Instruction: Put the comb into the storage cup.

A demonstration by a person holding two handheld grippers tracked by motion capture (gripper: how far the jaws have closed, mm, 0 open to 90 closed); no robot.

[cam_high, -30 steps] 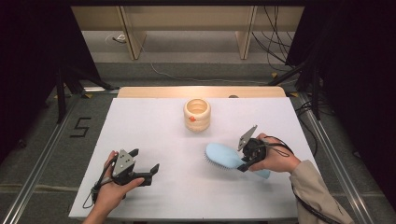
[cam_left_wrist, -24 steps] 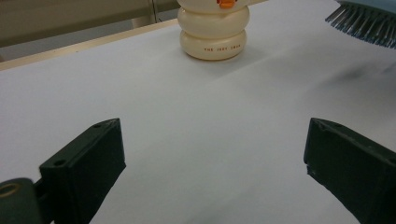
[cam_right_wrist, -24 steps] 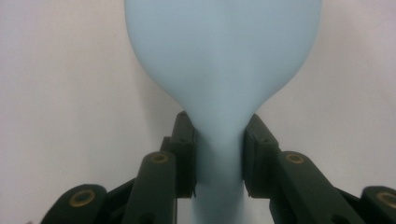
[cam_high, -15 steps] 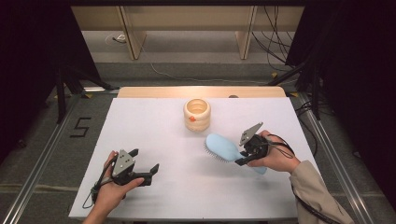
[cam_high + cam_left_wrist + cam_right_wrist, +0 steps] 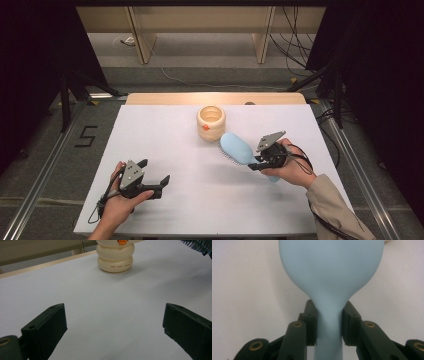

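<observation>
We have the right gripper point(image 5: 256, 163) clenched on the neck of the light blue hairbrush point(image 5: 236, 148), right of centre in the high view. Its long axis runs up-left from the jaws, head tipped toward the cream holder point(image 5: 211, 122) just beyond, near but apart. Our left gripper point(image 5: 154, 176) rests released at lower left, well apart from both.

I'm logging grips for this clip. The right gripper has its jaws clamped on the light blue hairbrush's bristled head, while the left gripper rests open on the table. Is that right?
Not quite. The right gripper is clamped on the narrow handle of the light blue hairbrush, just below the head, as the right gripper view shows. The rest holds: the left gripper rests open on the table.
</observation>
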